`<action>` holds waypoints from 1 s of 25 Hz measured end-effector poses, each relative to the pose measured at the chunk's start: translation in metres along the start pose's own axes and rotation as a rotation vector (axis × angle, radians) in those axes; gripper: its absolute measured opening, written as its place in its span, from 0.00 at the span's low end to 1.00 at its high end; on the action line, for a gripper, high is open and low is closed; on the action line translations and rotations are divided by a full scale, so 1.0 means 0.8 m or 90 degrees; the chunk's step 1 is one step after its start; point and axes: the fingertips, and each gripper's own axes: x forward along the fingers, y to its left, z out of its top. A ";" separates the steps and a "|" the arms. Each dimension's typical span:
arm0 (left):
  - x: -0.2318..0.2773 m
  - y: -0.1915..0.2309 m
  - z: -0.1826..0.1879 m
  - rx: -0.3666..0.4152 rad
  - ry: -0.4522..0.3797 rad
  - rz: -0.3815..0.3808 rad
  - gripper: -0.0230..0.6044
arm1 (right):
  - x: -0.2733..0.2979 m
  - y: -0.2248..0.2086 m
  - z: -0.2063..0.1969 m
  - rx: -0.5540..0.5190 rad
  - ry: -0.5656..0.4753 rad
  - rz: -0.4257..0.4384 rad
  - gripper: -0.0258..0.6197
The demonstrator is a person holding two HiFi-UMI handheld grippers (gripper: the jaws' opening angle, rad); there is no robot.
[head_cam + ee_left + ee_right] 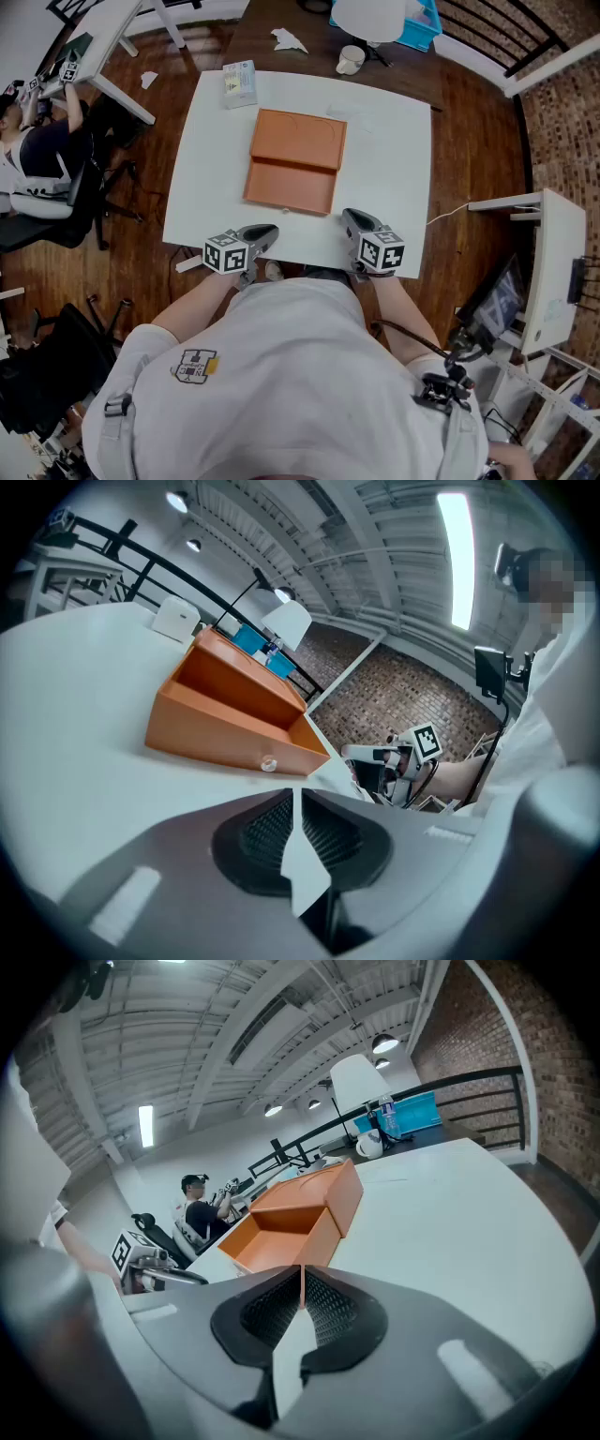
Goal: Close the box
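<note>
One orange box (295, 161), one white table (394, 141), two hand-held grippers (266, 231) (350, 218), one carton (240, 82), one mug (350, 60).

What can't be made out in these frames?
1. Print on the small white carton: too small, head view.
2. What the round fitting on the orange box front is: too small, left gripper view.
3. What the cup holds: too small, head view.

The left gripper (292, 803) has its 2 jaws pressed together with nothing between them. Ahead on the white table (75, 761) sits the open orange box (234, 719), a small clear knob (269, 763) on its front wall. The right gripper (370, 766) shows beyond it.
</note>
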 end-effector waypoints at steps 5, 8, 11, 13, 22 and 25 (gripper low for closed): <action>-0.036 -0.052 -0.027 0.020 0.004 -0.014 0.04 | -0.070 0.053 -0.022 -0.015 -0.019 -0.023 0.06; 0.003 -0.013 0.002 0.002 0.016 0.009 0.04 | -0.027 0.018 0.007 -0.018 -0.011 -0.013 0.08; 0.027 0.006 0.018 -0.021 0.030 0.022 0.04 | 0.005 -0.005 0.039 -0.024 -0.009 -0.009 0.12; 0.008 -0.024 0.003 -0.025 0.039 0.014 0.04 | -0.021 0.013 0.053 -0.034 -0.031 -0.031 0.16; -0.028 -0.077 -0.024 -0.036 0.059 0.011 0.04 | -0.028 0.036 0.113 -0.059 0.016 -0.049 0.13; -0.025 -0.075 -0.022 -0.036 0.069 0.000 0.04 | -0.028 0.038 0.113 -0.066 0.028 -0.038 0.11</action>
